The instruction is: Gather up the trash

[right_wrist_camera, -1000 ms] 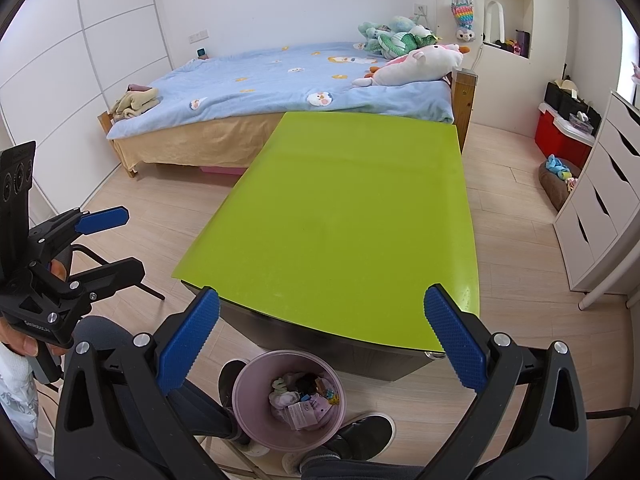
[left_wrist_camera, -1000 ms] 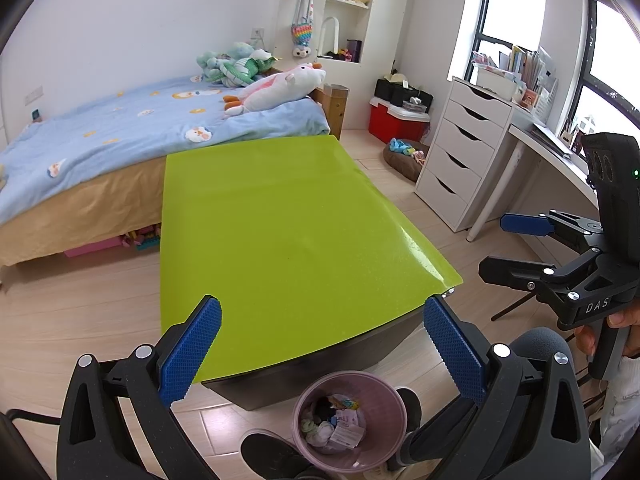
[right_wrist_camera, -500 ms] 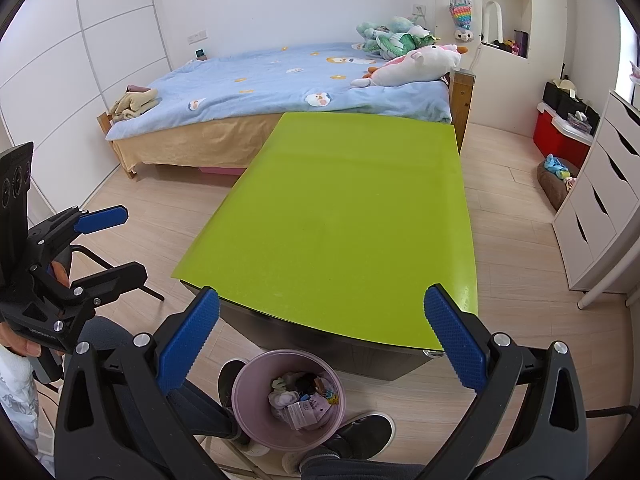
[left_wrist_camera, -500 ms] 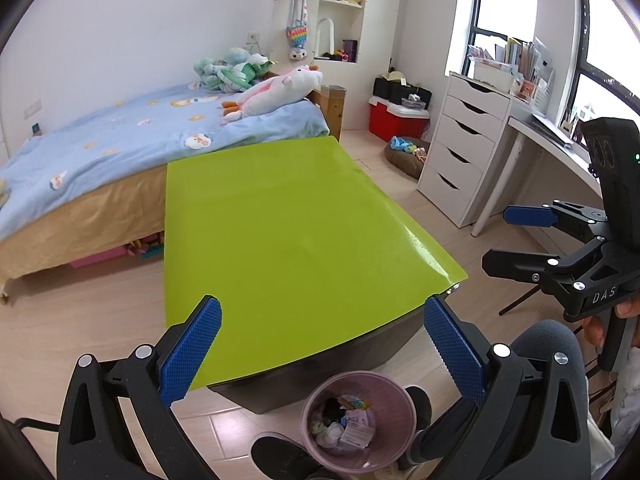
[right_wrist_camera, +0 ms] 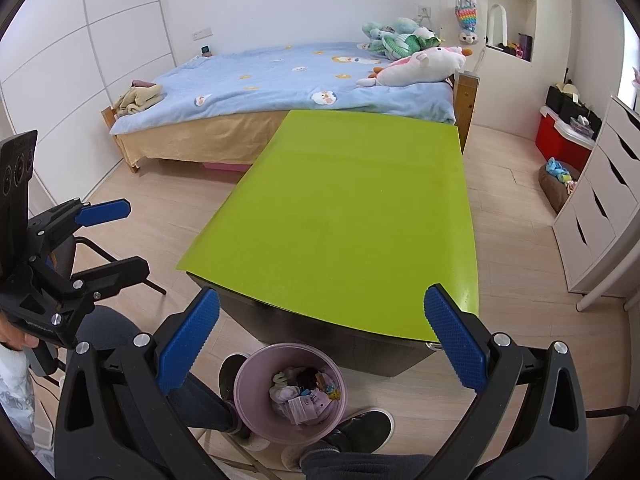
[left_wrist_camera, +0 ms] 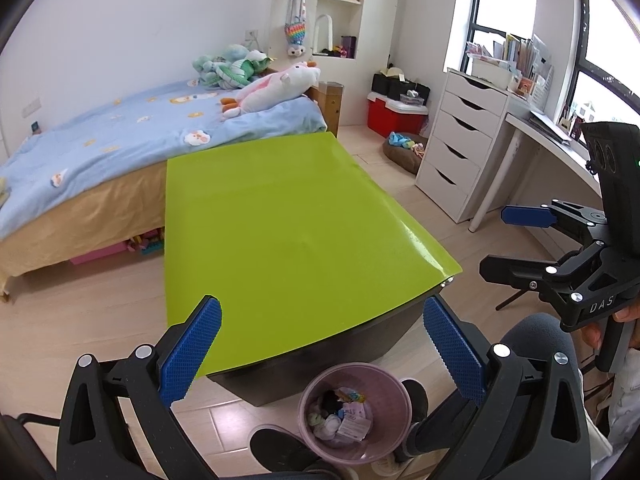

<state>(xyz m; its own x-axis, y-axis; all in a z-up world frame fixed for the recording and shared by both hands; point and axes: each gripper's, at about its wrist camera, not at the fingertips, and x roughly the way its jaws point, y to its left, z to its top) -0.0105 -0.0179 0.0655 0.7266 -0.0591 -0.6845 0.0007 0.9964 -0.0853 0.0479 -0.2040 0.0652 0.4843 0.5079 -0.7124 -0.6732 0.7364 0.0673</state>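
I hold my left gripper with its blue pads spread wide and nothing between them; my right gripper is likewise splayed apart and empty. Both hang above the near edge of the green table. The pink trash bin stands on the floor just in front of that edge, between my shoes, with crumpled paper and wrappers inside it.

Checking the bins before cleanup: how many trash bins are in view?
1: the pink trash bin on the floor by the green table's near edge, between the person's shoes. Others may be hidden.
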